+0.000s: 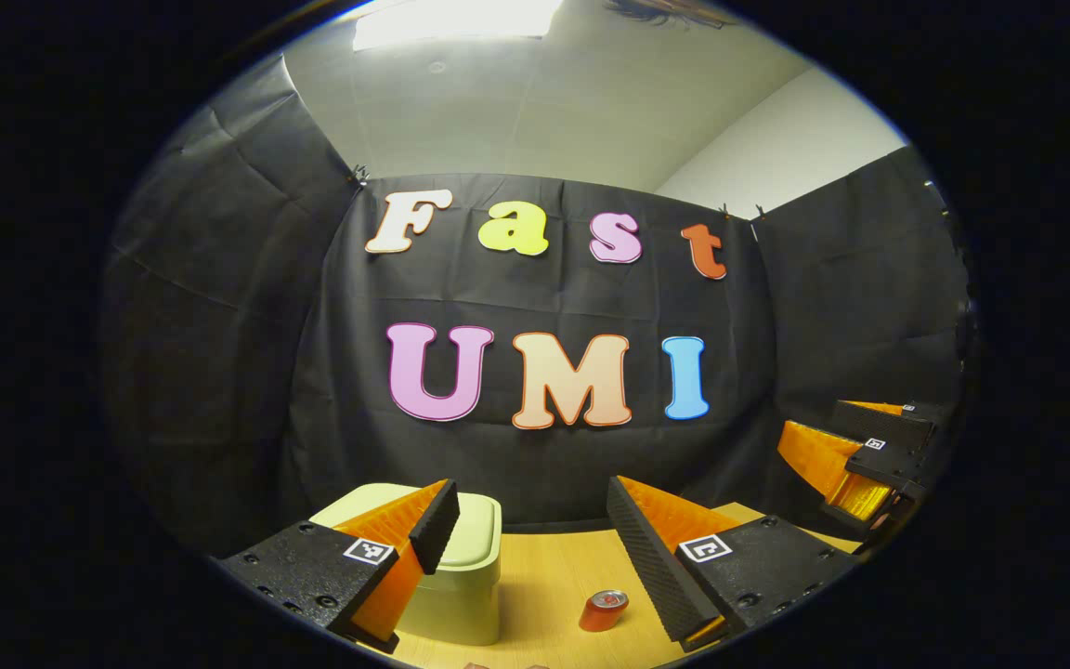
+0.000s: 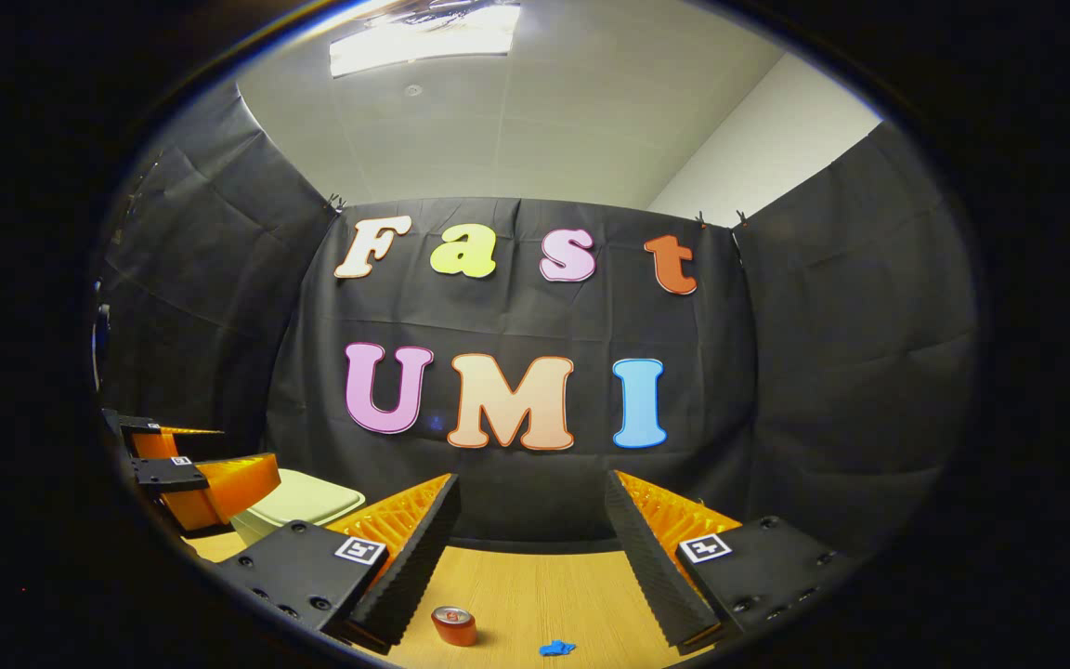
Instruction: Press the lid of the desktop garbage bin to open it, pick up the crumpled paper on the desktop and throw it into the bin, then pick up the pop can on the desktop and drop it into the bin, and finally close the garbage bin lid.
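While the bin (image 1: 456, 567) sits lid-down at lower left of the left gripper view, both the left gripper (image 1: 535, 548) and right gripper (image 2: 530, 548) are held spread and empty. The pop can (image 2: 453, 625), probably light and slippery, is best gripped across its sides; a blue scrap (image 2: 556, 648) lies near.

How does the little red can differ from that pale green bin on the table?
The pop can is red with a shiny metal end, small and lying on its side; the garbage bin is pale green, boxy, much larger, standing upright with its lid down. Both rest on the wooden table, apart from each other.
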Motion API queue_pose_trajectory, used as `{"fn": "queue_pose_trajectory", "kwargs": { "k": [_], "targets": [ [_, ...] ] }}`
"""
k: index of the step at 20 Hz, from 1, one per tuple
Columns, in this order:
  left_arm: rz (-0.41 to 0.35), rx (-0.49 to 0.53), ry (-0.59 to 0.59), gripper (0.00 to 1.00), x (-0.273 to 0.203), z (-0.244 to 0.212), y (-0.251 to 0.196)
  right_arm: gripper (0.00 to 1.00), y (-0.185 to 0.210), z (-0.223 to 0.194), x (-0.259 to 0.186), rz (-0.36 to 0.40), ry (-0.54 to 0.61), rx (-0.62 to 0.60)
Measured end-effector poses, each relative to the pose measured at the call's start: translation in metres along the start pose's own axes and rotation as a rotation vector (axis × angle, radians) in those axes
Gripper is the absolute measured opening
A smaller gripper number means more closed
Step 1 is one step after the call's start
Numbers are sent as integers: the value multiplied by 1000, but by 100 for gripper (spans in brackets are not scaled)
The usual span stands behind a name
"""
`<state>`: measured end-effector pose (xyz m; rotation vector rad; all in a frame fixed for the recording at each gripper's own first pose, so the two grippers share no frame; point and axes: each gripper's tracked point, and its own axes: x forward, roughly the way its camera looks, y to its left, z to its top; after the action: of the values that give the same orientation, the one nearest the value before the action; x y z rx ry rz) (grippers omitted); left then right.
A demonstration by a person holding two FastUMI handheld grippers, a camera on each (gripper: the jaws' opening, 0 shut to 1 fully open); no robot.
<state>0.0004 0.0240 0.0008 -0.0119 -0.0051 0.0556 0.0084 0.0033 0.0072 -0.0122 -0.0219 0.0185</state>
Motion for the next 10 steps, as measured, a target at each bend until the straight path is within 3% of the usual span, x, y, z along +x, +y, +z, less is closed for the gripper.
{"fn": "queue_pose_trajectory", "kwargs": {
  "k": [10],
  "targets": [
    [39, 24, -1, 95, 5, 1, 25, 98, 14, 3, 9, 25, 0, -11]
  ]
}}
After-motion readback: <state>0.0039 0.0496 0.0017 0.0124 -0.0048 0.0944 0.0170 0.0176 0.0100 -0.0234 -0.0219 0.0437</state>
